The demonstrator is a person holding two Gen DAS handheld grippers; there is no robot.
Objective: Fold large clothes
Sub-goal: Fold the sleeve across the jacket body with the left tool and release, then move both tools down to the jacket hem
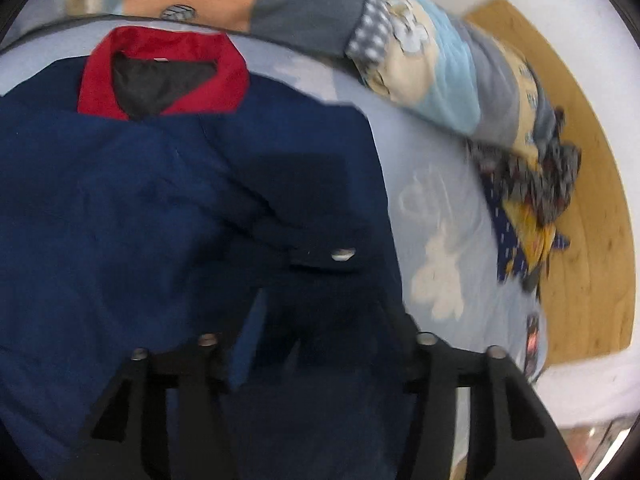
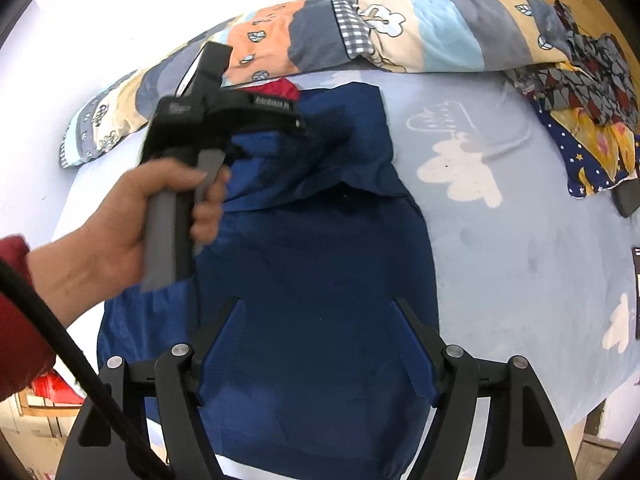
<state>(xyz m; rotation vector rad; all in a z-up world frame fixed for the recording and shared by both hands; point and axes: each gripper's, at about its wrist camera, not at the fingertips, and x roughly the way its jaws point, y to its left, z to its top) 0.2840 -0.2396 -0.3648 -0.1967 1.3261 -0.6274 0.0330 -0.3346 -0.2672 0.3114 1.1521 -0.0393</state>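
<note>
A navy jacket (image 1: pixel 120 200) (image 2: pixel 320 260) with a red collar (image 1: pixel 160 72) lies spread on a light-blue bed sheet (image 1: pixel 440 240) (image 2: pixel 520 220). One sleeve is folded in across its body, the cuff with a silver snap (image 1: pixel 342 255) lying on the cloth. My left gripper (image 1: pixel 326 320) hovers just over that cuff with its jaws apart and the pads off the cloth. In the right wrist view a person's hand (image 2: pixel 120 220) holds the left tool over the jacket's upper part. My right gripper (image 2: pixel 320 320) stands open above the jacket's lower half, nothing gripped.
A rolled patchwork quilt (image 1: pixel 440 64) (image 2: pixel 400 32) runs along the bed's far side. A heap of patterned clothes (image 1: pixel 528 200) (image 2: pixel 592 112) sits at the right corner, beside a dark flat object (image 2: pixel 628 200). Wooden floor (image 1: pixel 592 200) lies beyond the bed's edge.
</note>
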